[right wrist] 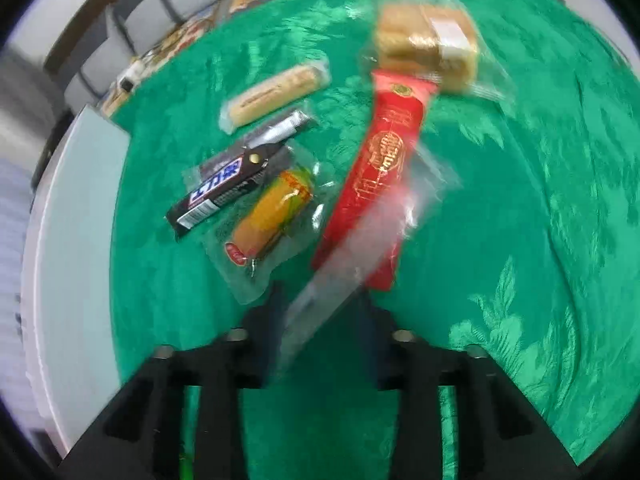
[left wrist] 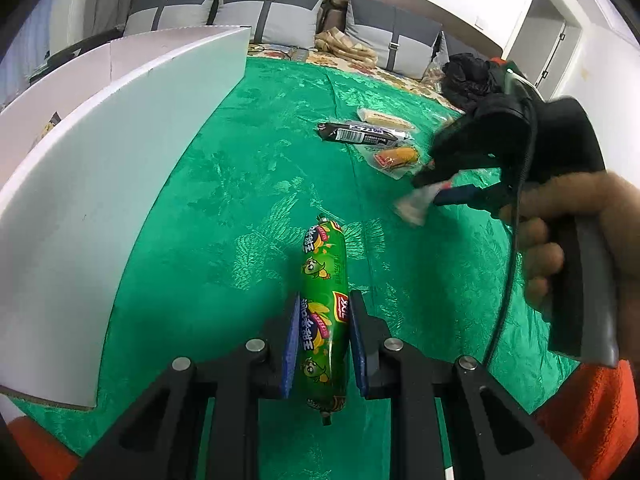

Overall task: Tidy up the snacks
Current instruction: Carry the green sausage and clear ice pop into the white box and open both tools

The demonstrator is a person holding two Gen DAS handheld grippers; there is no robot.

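- Left tongs [left wrist: 324, 344] are clamping the green sausage [left wrist: 325, 312] mid-length, just above the green cloth [left wrist: 224, 216].
- Right tongs [right wrist: 320, 320] are gripping a clear-wrapped snack [right wrist: 344, 248] by its wrapper edge; blur hides the pad contact.
- Remaining snacks are lying beside the red packet [right wrist: 376, 176].
- The white box [left wrist: 100, 184] is standing left.
- Risk: the thin wrapper edge may be slipping free during a swing.
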